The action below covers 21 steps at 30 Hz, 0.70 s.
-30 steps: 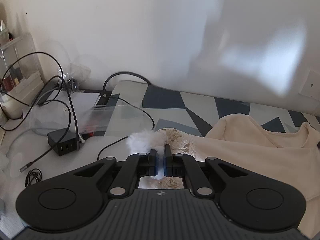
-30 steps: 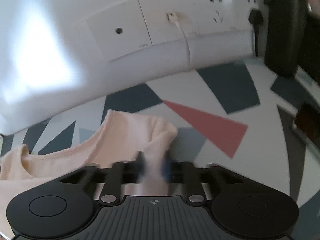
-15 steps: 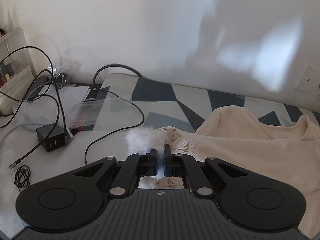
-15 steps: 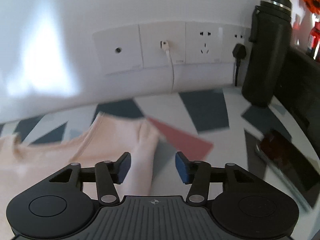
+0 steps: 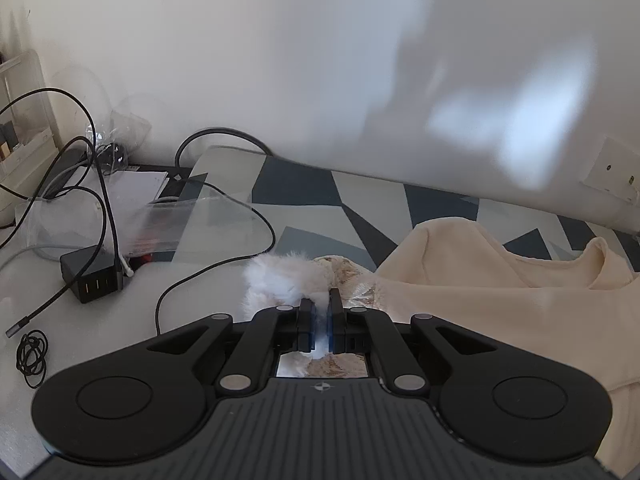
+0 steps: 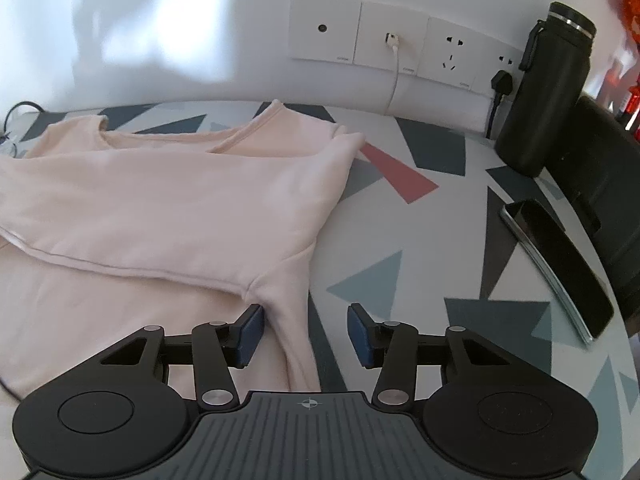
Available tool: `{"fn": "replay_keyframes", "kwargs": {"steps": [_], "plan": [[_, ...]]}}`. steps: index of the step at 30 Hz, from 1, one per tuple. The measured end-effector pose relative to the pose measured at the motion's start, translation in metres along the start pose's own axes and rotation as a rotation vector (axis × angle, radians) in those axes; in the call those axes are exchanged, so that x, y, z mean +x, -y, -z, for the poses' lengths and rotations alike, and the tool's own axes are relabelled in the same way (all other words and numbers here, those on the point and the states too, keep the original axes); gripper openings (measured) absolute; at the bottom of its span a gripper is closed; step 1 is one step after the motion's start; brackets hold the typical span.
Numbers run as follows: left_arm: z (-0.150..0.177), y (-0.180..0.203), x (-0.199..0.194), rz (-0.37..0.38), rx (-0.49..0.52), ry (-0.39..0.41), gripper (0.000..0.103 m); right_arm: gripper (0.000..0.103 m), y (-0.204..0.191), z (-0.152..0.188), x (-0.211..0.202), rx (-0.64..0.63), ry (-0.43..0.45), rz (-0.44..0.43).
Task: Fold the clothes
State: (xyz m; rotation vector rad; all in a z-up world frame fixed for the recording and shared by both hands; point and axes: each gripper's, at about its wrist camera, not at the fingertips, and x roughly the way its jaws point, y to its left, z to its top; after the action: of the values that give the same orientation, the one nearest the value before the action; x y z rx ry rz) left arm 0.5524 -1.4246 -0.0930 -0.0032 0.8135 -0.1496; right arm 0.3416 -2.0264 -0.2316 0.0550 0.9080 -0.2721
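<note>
Left tongs point(image 5: 320, 320): closed on fluffy white cuff point(image 5: 280, 284) of cream top point(image 5: 500, 300). Right tongs point(image 6: 306, 336): wide open, gripping nothing, straddling the top's side edge. Top point(image 6: 160, 208) lies flat on patterned tabletop point(image 6: 420, 240), sleeve folded across body. Black bottle point(image 6: 548, 92) and phone point(image 6: 560, 264) well right.

each fisheye view looks forward from just behind its own hand-held gripper, low and close over the bench point(image 5: 312, 200), toward the white wall. the left view faces the cable-strewn end, the right view the wall sockets point(image 6: 404, 48). both share the cream sweater point(image 6: 168, 200) point(image 5: 500, 304).
</note>
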Motion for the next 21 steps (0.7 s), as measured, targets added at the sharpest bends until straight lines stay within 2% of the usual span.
{"fn": "replay_keyframes", "kwargs": {"steps": [2,6,7,10,11,13,16,19,21], "plan": [[0.0,-0.002,0.001,0.0,-0.009,-0.005,0.005,0.043,-0.006,0.001,0.005,-0.039,-0.011,0.014],[0.001,-0.003,0.001,0.003,-0.016,-0.007,0.005,0.042,-0.026,0.005,0.005,-0.175,0.03,0.074],[0.001,-0.003,0.001,0.002,-0.014,-0.007,0.005,0.041,-0.027,0.005,0.005,-0.173,0.044,0.084],[0.003,-0.004,0.001,0.005,-0.015,-0.008,0.005,0.015,-0.013,0.001,0.0,-0.036,0.066,0.06],[0.003,-0.003,0.001,0.01,-0.014,-0.009,0.005,0.013,-0.001,0.0,-0.002,0.061,0.073,0.029],[0.004,-0.003,0.0,0.02,-0.012,-0.009,0.006,0.013,0.02,0.002,-0.004,0.208,0.082,0.003],[0.006,0.0,0.001,0.032,0.003,-0.013,0.006,0.013,0.031,0.006,0.003,0.254,0.044,-0.014],[0.007,0.004,0.003,0.028,0.016,-0.02,0.006,0.03,0.027,0.007,0.0,0.209,0.03,0.007],[0.007,0.007,0.003,0.026,0.03,-0.023,0.006,0.035,0.027,0.007,-0.008,0.201,0.039,-0.002]]}}
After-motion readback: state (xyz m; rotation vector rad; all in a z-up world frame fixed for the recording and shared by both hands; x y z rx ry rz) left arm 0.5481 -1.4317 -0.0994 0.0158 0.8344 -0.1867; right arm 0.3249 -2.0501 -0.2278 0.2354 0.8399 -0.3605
